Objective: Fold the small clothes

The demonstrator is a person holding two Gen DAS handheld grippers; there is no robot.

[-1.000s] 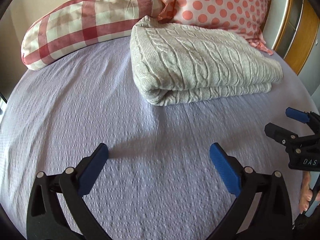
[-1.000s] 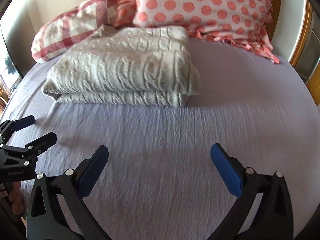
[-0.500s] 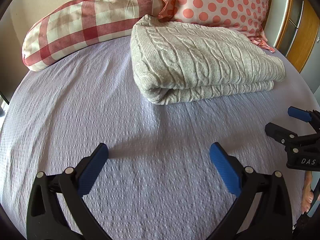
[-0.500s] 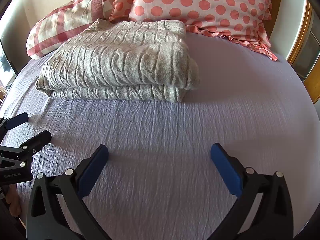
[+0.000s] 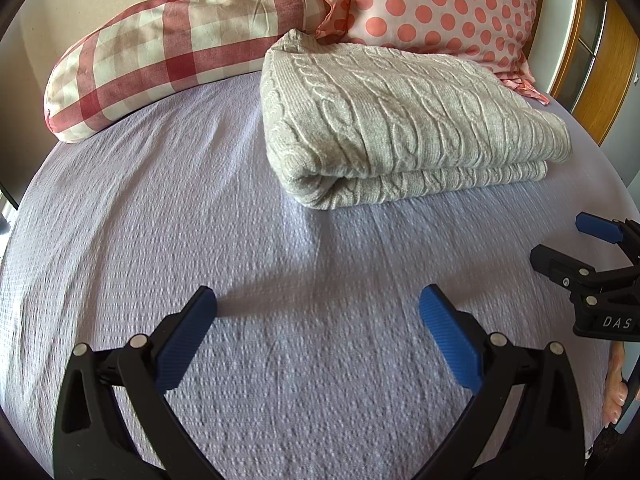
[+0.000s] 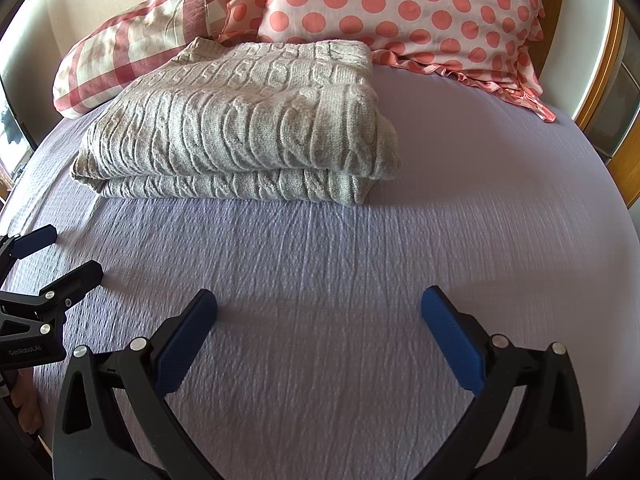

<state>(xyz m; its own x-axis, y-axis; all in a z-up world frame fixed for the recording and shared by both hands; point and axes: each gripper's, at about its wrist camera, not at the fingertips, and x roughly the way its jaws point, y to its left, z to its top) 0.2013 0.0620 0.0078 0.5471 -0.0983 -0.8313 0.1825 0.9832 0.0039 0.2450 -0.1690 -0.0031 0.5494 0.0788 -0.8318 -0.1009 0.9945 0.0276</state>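
A grey cable-knit sweater (image 5: pixel 400 120) lies folded in a thick rectangle on the lilac bedspread (image 5: pixel 200 220), near the pillows. It also shows in the right wrist view (image 6: pixel 248 128). My left gripper (image 5: pixel 318 316) is open and empty, low over the bedspread, well short of the sweater. My right gripper (image 6: pixel 318 316) is open and empty too, on the near side of the sweater. Each gripper shows at the edge of the other's view: the right one (image 5: pixel 572 244), the left one (image 6: pixel 60 256).
A red-and-white checked pillow (image 5: pixel 172 40) and a pink polka-dot pillow (image 5: pixel 440 4) lean at the head of the bed, just behind the sweater. A wooden frame (image 5: pixel 608 80) stands at the right. The bedspread (image 6: pixel 480 200) stretches right of the sweater.
Both grippers have drawn back a little and tilted, so the folded sweater sits lower in both views. The sweater has not moved. Both grippers stay open.
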